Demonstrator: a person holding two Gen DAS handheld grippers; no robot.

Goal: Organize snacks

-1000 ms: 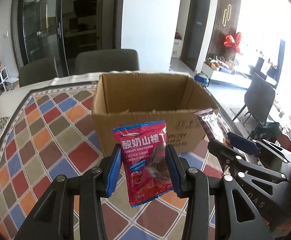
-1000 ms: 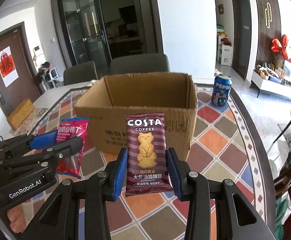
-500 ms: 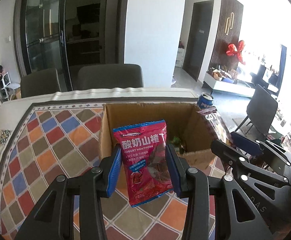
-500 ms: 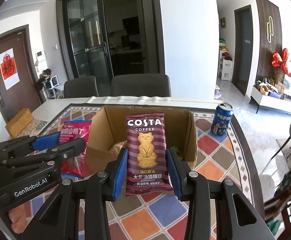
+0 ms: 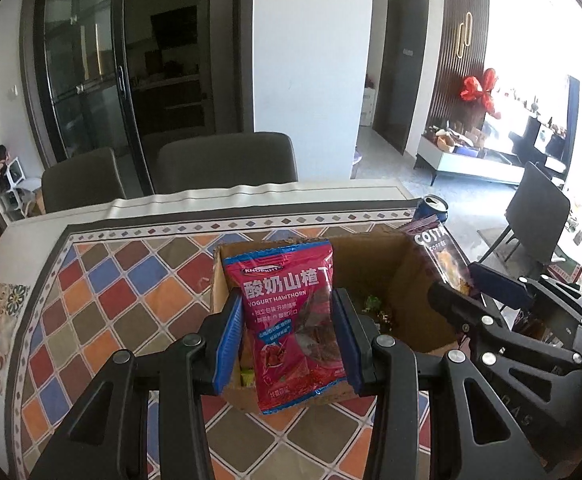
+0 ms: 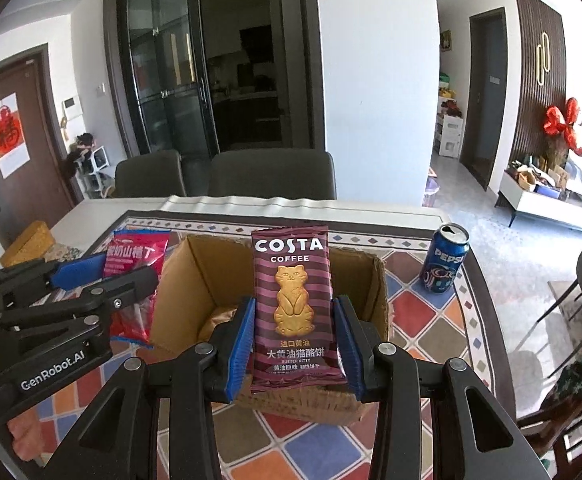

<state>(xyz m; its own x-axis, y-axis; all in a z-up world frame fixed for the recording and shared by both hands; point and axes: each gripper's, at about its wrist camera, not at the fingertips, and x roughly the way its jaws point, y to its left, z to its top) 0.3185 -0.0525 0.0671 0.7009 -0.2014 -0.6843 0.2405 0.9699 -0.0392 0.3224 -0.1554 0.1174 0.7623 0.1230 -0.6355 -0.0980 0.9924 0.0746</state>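
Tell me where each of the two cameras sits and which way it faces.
Left wrist view: on the left hand-held gripper, looking forward and down over its clamped pink-red foil hawthorn snack packet into the open brown cardboard box; the right hand-held gripper shows at right.
Right wrist view: on the right hand-held gripper, looking forward and down over its maroon striped Costa biscuit packet; the left hand-held gripper shows at left.
Shared: box, both packets, blue Pepsi can, checkered tablecloth.
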